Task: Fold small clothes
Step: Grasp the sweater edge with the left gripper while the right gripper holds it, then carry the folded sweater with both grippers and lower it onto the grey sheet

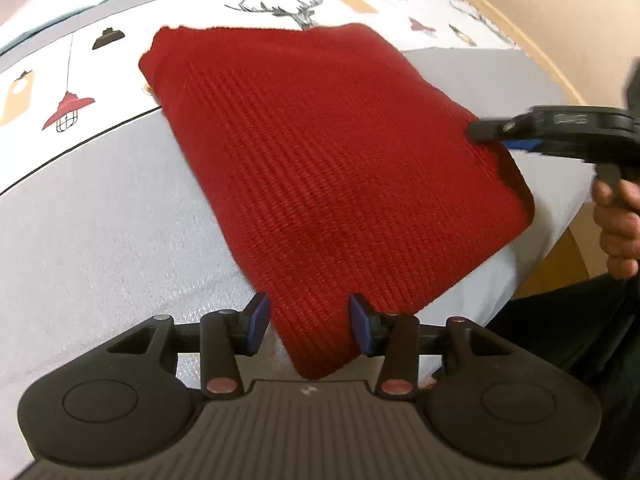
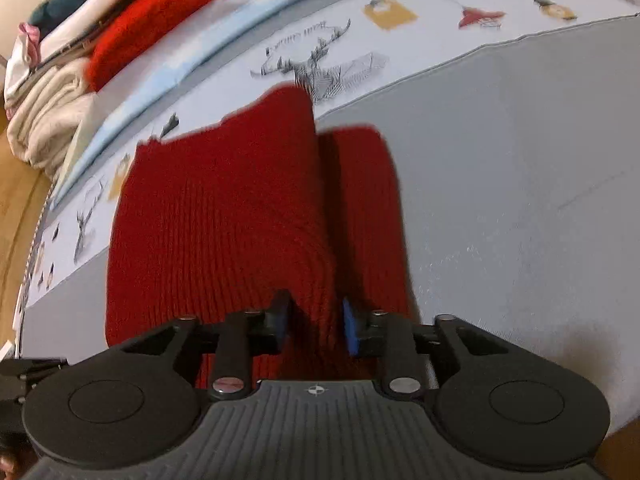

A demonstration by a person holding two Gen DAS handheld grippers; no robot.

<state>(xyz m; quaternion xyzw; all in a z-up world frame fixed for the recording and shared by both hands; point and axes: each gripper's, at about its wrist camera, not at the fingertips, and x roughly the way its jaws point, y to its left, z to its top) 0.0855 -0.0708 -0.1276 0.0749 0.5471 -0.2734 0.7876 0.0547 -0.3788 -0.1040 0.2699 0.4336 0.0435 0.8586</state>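
Observation:
A dark red knitted garment (image 1: 320, 168) lies folded on the grey bed cover (image 1: 100, 220). My left gripper (image 1: 308, 320) is open, its blue pads either side of the garment's near corner. My right gripper (image 2: 314, 322) is open over the garment's (image 2: 224, 220) near edge, where a folded layer lies over a narrower strip (image 2: 368, 208). In the left wrist view the right gripper (image 1: 500, 136) reaches in from the right at the garment's right edge, held by a hand (image 1: 618, 216).
The cover has a white printed band with deer and lamps (image 1: 280, 8). A pile of clothes, with a bright red knit (image 2: 160, 12), lies at the far left of the bed. The wooden floor (image 2: 16, 184) shows past the bed's edges.

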